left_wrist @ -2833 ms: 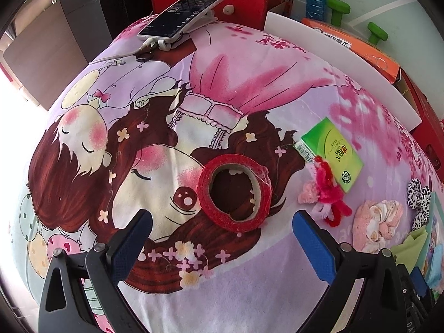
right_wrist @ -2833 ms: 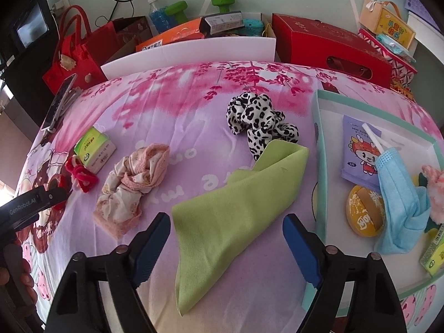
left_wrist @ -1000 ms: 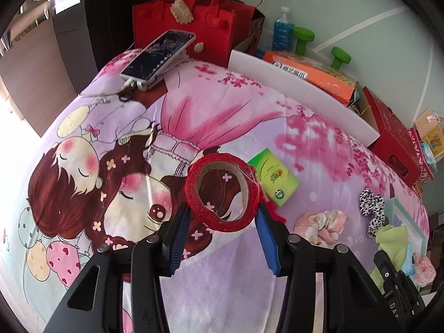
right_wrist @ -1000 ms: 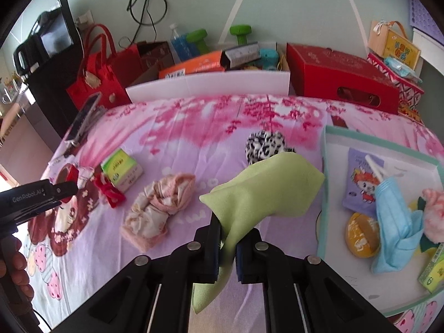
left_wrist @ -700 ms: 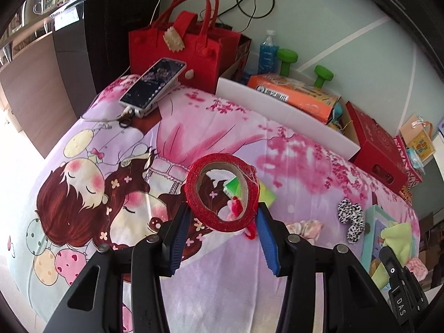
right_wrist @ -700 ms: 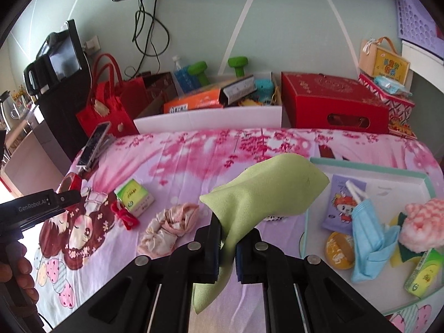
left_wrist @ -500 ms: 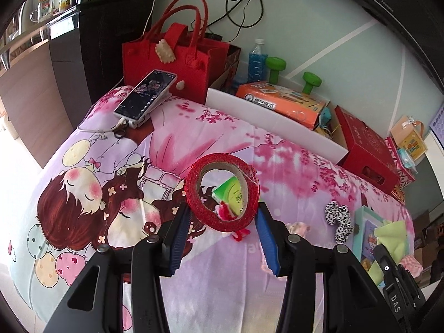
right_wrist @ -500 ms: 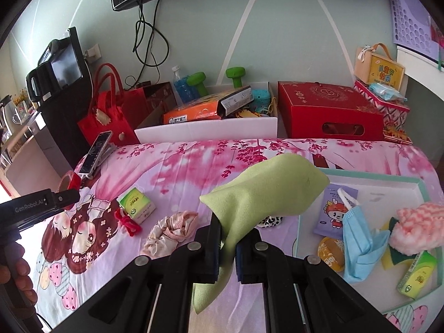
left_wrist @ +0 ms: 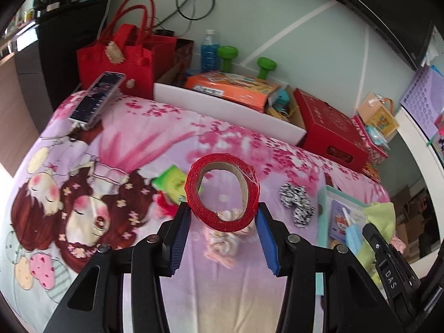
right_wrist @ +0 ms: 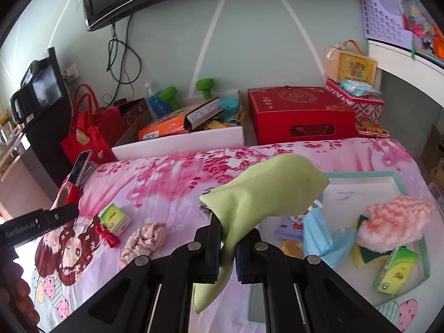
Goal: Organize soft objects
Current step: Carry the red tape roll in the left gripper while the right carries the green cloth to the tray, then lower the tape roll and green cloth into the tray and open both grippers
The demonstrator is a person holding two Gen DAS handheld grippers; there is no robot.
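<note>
My left gripper (left_wrist: 223, 222) is shut on a red tape roll (left_wrist: 222, 191) and holds it high above the bed. My right gripper (right_wrist: 228, 245) is shut on a green cloth (right_wrist: 266, 197), lifted above the bed beside the white tray (right_wrist: 394, 179). The tray holds a blue face mask (right_wrist: 319, 227), a pink knitted piece (right_wrist: 394, 222) and a green box (right_wrist: 395, 269). A pink scrunchie (right_wrist: 147, 236), a red bow (right_wrist: 106, 237) and a green tissue pack (right_wrist: 115, 217) lie on the bedspread. A leopard scrunchie (left_wrist: 295, 201) lies near the tray.
A phone on a stand (left_wrist: 95, 100) sits at the bed's far left corner. A red bag (left_wrist: 119, 55), a white bin (left_wrist: 222, 108) with an orange box and green dumbbells, and a red box (left_wrist: 330, 130) line the wall behind the bed.
Both grippers have risen and moved right. The tape roll went from lying on the bed to being clamped and lifted. The green cloth was picked up and carried toward the tray.
</note>
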